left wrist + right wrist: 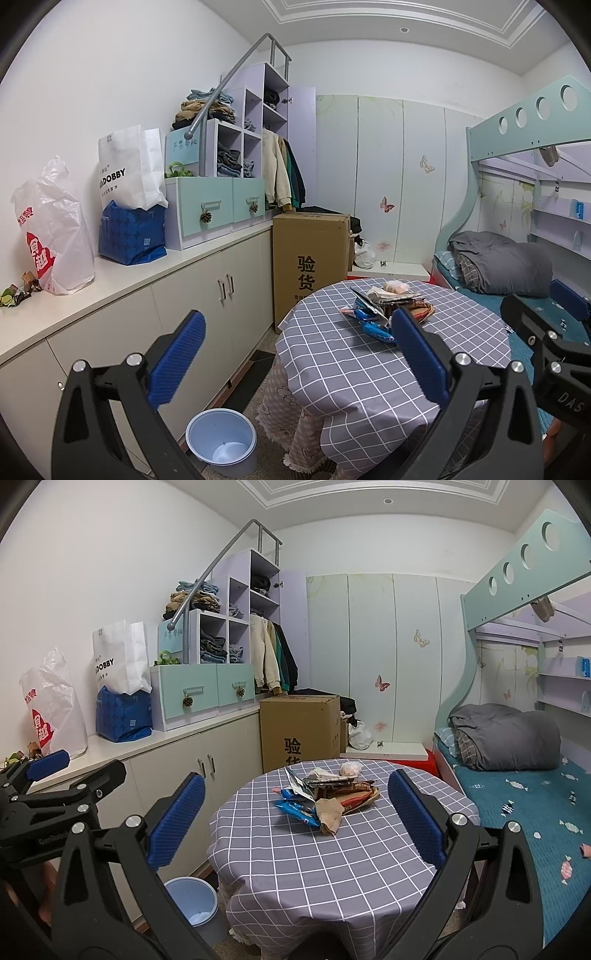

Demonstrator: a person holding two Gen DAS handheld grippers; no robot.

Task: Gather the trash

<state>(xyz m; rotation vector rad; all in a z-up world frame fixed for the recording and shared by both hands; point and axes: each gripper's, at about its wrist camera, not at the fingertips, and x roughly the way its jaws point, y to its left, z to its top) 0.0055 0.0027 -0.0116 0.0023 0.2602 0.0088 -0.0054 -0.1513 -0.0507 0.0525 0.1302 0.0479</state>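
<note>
A heap of trash, blue snack wrappers, brown paper and crumpled packets, lies on the far half of a round table with a grey checked cloth. The same trash heap shows in the left wrist view. A light blue waste bin stands on the floor left of the table, also the bin in the right view. My left gripper is open and empty, held short of the table. My right gripper is open too, nothing between its blue pads, the heap beyond them.
White cabinets with a countertop run along the left wall, holding plastic bags and a drawer unit. A tall cardboard box stands behind the table. A bunk bed with a grey duvet fills the right side.
</note>
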